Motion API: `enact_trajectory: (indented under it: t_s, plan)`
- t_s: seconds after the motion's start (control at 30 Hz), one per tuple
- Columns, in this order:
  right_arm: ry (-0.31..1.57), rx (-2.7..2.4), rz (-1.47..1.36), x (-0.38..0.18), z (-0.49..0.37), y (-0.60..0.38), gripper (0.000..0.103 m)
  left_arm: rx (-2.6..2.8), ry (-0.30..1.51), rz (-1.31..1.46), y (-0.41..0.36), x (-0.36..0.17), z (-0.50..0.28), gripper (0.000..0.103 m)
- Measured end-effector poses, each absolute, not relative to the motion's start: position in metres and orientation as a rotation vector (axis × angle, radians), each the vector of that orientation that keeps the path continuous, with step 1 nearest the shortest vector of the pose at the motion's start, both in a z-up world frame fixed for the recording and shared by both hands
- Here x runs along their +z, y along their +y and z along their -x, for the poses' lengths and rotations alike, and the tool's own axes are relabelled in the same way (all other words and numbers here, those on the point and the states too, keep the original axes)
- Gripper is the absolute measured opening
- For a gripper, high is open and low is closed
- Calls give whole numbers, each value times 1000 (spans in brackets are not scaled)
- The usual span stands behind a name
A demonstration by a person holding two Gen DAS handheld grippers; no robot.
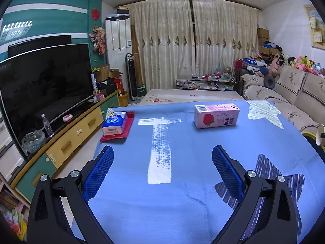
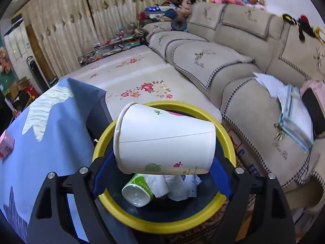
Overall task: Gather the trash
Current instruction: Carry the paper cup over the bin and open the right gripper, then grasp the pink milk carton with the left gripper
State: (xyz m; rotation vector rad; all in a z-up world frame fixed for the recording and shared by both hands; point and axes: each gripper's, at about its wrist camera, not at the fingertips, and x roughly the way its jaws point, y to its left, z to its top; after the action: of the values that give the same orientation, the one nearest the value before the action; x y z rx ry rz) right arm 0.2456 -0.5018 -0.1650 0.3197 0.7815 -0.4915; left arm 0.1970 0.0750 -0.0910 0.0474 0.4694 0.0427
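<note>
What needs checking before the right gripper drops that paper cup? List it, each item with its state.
1. Paper cup held between the right gripper fingers: ok, lying sideways across them.
2. Cup over the yellow-rimmed bin opening: ok, seen from the right wrist.
3. Room in the bin: ok, only a green cup and crumpled tissue lie at the bottom.
4. Cup empty of liquid: cannot tell, its mouth faces away.
5. Left gripper free for the next pick: ok, open over the blue tablecloth.
6. Trash left on the table: not ok, the pink milk carton still lies there.
</note>
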Motion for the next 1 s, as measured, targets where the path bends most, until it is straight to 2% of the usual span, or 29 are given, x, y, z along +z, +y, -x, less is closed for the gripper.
enact_trajectory:
  t_s: [0.27, 0.53, 0.77, 1.0]
  plan:
    - [773, -540, -308, -168, -258, -501, 80, -26, 510, -52, 60, -96, -201, 96]
    - [736, -539, -291, -162, -256, -495, 85, -174, 594, -58, 36, -80, -218, 96]
    - [715, -523, -310, -160, -253, -498, 87, -310, 605, -98, 6, -63, -255, 96]
    - [713, -503, -315, -158, -253, -496, 87, -434, 612, -171, -9, -70, -318, 96]
